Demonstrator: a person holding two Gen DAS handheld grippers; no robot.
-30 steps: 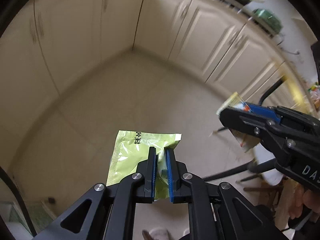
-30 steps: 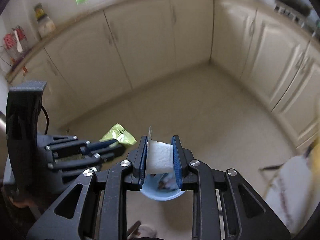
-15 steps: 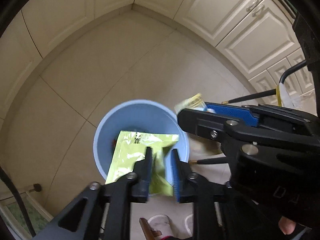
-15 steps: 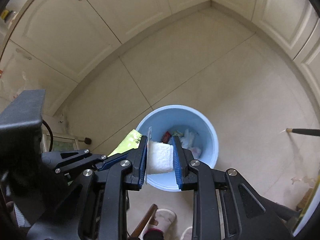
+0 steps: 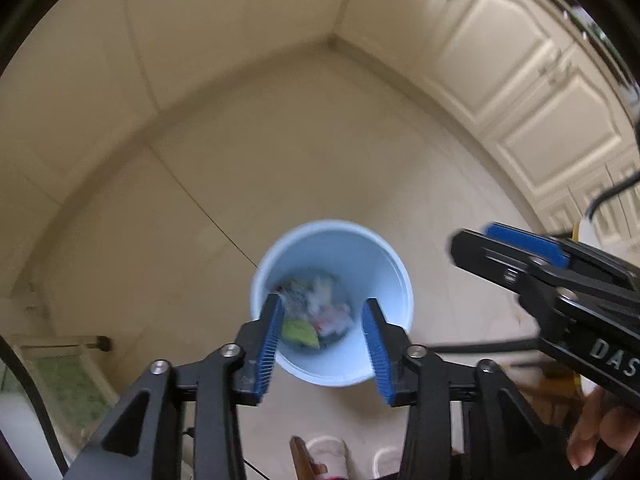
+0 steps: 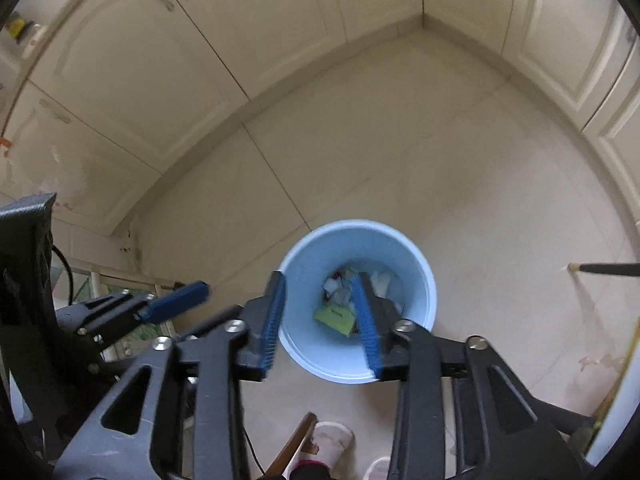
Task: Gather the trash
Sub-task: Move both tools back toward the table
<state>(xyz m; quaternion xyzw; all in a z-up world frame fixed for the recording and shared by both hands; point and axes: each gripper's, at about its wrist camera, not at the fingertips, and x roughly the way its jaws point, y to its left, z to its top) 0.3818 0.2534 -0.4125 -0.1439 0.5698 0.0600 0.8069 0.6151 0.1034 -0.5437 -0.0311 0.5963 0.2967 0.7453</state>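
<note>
- My left gripper (image 5: 322, 312): black linkage arms, silver screws, ribbed blue pads.
- My right gripper (image 6: 320, 300): the same, white "DAS" lettering on its side.
- Bare fingers (image 5: 600, 432) behind it.

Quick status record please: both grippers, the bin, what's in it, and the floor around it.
left gripper: open, empty, above the bin
right gripper: open, empty, above the bin
bin: round light-blue plastic bucket, upright on the beige tiled floor
contents: green foil packet on top of mixed white and coloured scraps
surroundings: cream cabinet doors along the walls
</note>
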